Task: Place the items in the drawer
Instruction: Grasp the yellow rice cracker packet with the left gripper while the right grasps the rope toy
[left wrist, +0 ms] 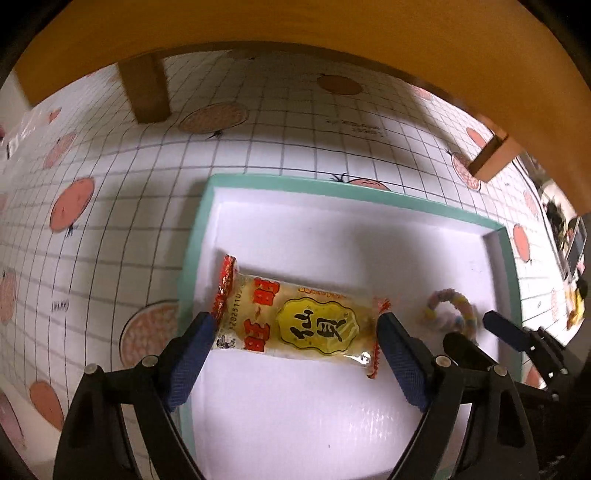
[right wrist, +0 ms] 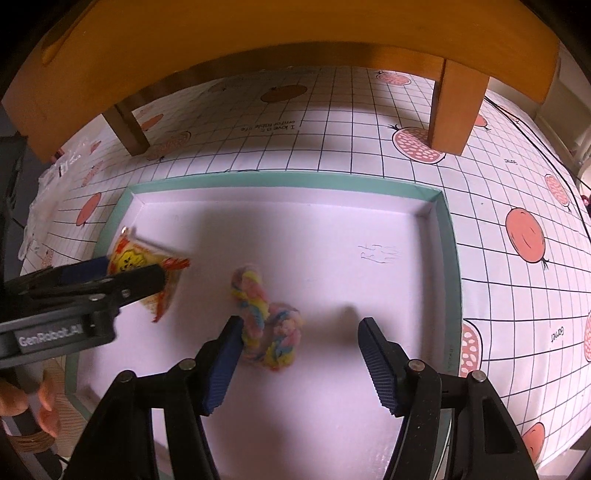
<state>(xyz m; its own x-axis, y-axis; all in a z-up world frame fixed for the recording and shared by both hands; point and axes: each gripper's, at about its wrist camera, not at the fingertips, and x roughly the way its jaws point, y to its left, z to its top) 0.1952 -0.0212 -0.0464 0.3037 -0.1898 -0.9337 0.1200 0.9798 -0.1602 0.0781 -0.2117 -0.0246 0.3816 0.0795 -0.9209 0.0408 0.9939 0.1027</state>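
Two items lie in the white, teal-rimmed drawer: a yellow snack packet at its left side, and a pastel braided rope loop near the middle. The left gripper straddles the packet, its blue fingers apart at each crimped end. The right gripper has its fingers spread, the left pad beside the loop and the right pad clear of it.

Glossy clear plastic wrapper of the snack packet; fuzzy multicoloured yarn of the braided ring; matt white card lining the drawer; ribbed blue pads; smooth varnished wooden shelf
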